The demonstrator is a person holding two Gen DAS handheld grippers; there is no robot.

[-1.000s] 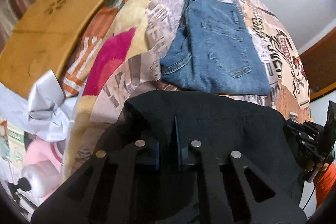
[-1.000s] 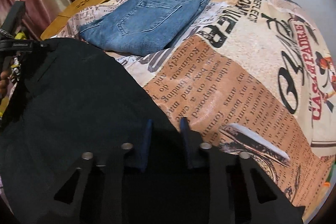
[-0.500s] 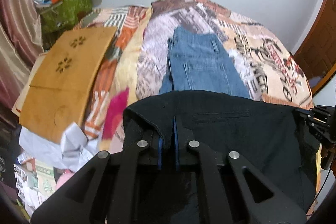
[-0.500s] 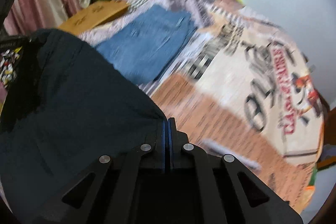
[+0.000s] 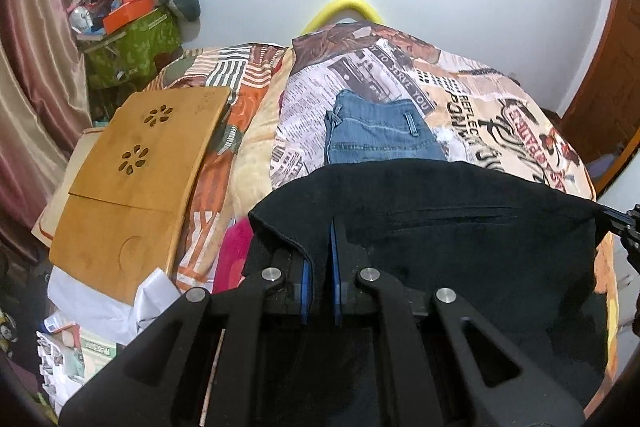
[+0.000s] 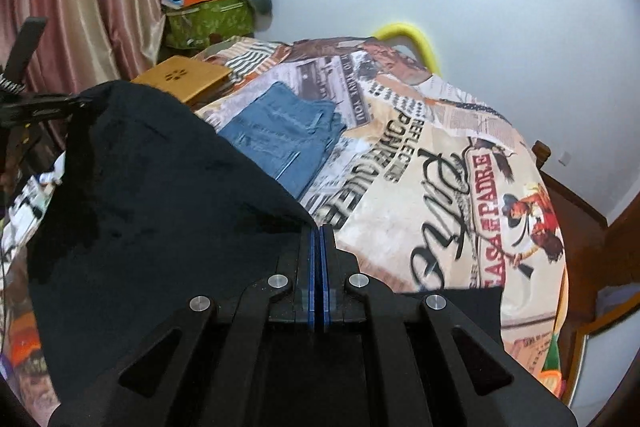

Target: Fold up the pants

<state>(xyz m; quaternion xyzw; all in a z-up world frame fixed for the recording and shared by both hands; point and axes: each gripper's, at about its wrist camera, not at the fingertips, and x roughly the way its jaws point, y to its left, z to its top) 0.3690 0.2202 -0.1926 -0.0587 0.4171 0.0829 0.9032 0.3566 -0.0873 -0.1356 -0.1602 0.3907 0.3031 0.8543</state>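
Black pants [image 5: 440,219] hang stretched between my two grippers, lifted above the bed; they also fill the left of the right wrist view [image 6: 160,195]. My left gripper [image 5: 319,251] is shut on the pants' left waist corner. My right gripper [image 6: 319,239] is shut on the opposite corner. Each gripper's tip shows at the far side of the other's view. A back pocket slit [image 5: 452,215] faces the left camera. The pants' lower part is hidden below the grippers.
Folded blue jeans [image 5: 380,139] lie mid-bed on the newspaper-print bedspread [image 6: 460,187]. A wooden lap table [image 5: 140,179] lies on the bed's left side. Cluttered green box [image 5: 132,43] and curtains [image 6: 80,7] stand at left. White wall behind, wooden door [image 5: 612,87] at right.
Both grippers closed on the black pants and raised them off the bed; the view tilted up from the bedspread to the far wall.
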